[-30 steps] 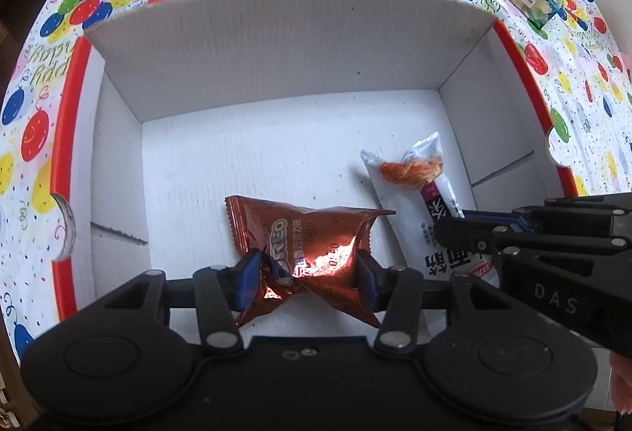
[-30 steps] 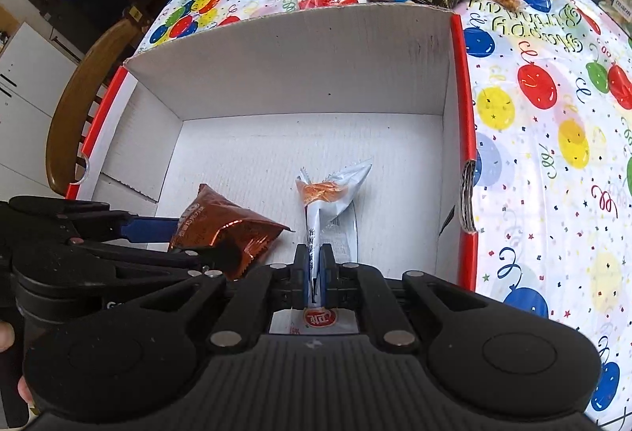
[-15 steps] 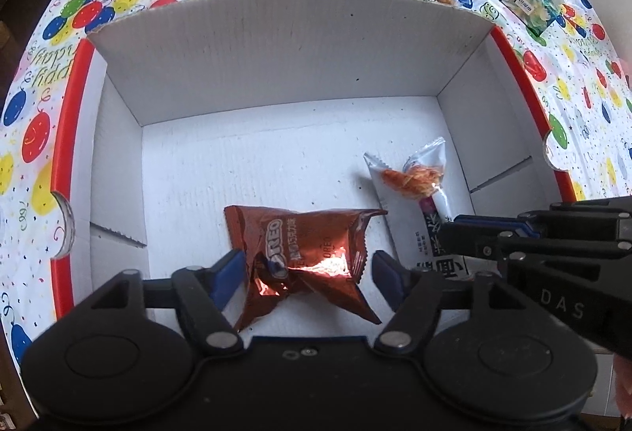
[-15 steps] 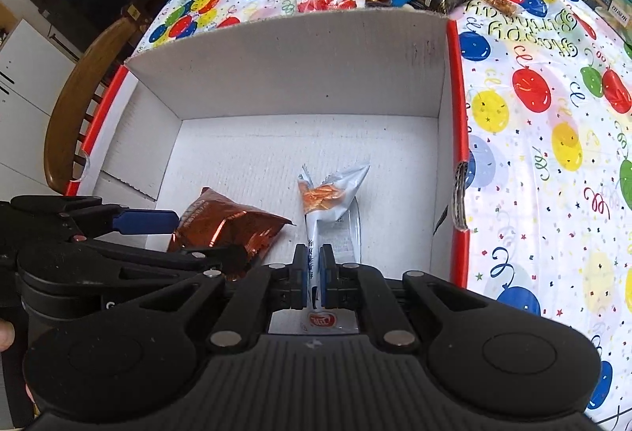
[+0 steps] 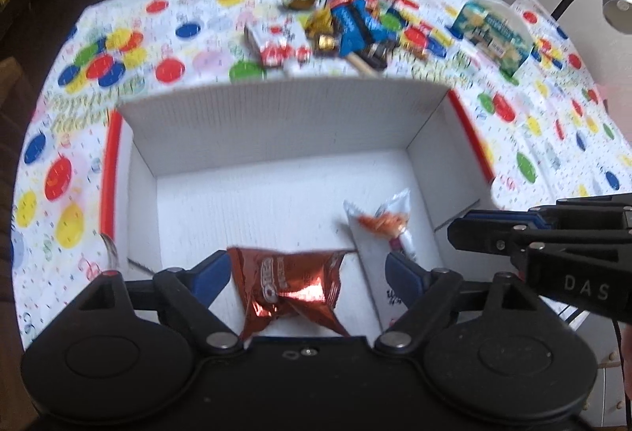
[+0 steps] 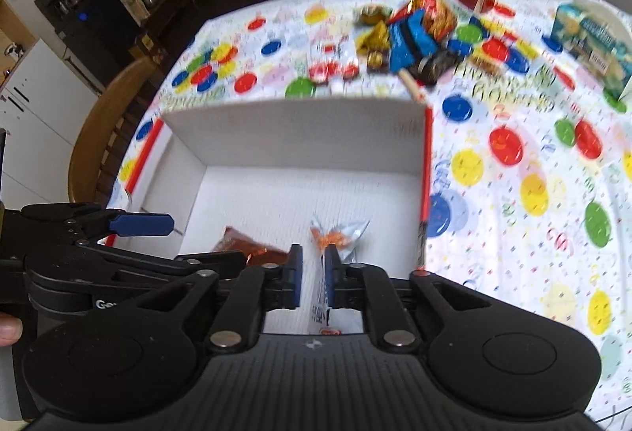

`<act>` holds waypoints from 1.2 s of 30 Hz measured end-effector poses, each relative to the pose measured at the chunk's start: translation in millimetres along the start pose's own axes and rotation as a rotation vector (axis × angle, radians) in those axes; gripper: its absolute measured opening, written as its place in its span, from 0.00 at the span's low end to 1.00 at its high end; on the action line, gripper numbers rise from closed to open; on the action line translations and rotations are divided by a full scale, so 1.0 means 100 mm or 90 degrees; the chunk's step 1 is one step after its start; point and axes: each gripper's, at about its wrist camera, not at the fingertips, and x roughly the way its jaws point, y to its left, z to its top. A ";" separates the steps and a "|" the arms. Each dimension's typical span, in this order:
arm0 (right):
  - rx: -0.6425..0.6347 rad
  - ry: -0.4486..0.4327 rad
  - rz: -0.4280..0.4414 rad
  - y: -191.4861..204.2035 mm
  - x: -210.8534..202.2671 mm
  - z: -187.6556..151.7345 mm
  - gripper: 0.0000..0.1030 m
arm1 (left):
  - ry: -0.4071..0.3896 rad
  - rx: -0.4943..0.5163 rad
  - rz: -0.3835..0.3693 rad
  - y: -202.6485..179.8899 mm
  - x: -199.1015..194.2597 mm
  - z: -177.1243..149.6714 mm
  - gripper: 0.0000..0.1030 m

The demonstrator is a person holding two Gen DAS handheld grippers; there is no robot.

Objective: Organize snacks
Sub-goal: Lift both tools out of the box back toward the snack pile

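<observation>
Left claw gapes wide around the Oreo packet; right claw, slightly parted, straddles the white sachet in the box.

Copper Oreo packet beside white packet in box

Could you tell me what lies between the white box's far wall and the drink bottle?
A pile of loose snacks on the balloon tablecloth, shown in both wrist views.

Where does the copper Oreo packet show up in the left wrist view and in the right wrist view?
Left wrist: Oreo packet bottom centre, between the open left gripper fingers.
Right wrist: packet lower left, partly behind the left gripper.
Shared landmark: white cardboard box.
</observation>
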 end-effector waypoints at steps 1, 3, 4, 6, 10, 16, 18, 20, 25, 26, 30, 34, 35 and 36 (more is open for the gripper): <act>-0.002 -0.010 -0.001 -0.01 -0.06 0.03 0.15 | -0.008 0.000 -0.001 0.00 -0.04 0.03 0.84; -0.005 -0.026 0.002 -0.02 -0.15 0.08 0.27 | -0.025 -0.003 -0.003 0.00 -0.13 0.08 0.86; -0.006 -0.037 0.003 -0.03 -0.21 0.11 0.31 | -0.033 -0.005 -0.004 0.00 -0.17 0.12 0.86; -0.010 -0.053 0.006 -0.05 -0.30 0.17 0.47 | -0.050 -0.009 -0.005 0.00 -0.24 0.19 0.87; -0.015 -0.081 0.004 -0.11 -0.46 0.32 0.55 | -0.083 -0.012 -0.001 0.00 -0.35 0.35 0.94; -0.015 -0.128 -0.005 -0.29 -0.63 0.58 0.83 | -0.130 -0.033 0.014 0.01 -0.45 0.64 0.99; -0.011 -0.139 -0.004 -0.37 -0.66 0.68 0.90 | -0.139 -0.034 0.025 0.00 -0.45 0.75 1.00; -0.011 -0.147 0.008 -0.44 -0.67 0.78 1.00 | -0.147 -0.035 0.034 -0.01 -0.44 0.86 1.00; -0.021 -0.183 -0.001 -0.58 -0.69 1.02 1.00 | -0.158 -0.040 0.057 -0.05 -0.34 1.14 1.00; -0.021 -0.189 -0.004 -0.61 -0.68 1.07 1.00 | -0.158 -0.041 0.063 -0.06 -0.31 1.20 1.00; -0.038 -0.177 -0.025 -0.70 -0.58 1.29 1.00 | -0.155 -0.050 0.079 -0.06 -0.15 1.40 1.00; -0.017 -0.133 -0.036 -0.85 -0.37 1.50 1.00 | -0.146 -0.064 0.087 -0.06 0.03 1.60 1.00; -0.012 -0.133 -0.027 -0.90 -0.32 1.55 1.00 | -0.144 -0.065 0.088 -0.06 0.08 1.65 1.00; -0.012 -0.132 -0.026 -0.94 -0.28 1.58 1.00 | -0.141 -0.069 0.091 -0.06 0.13 1.70 0.99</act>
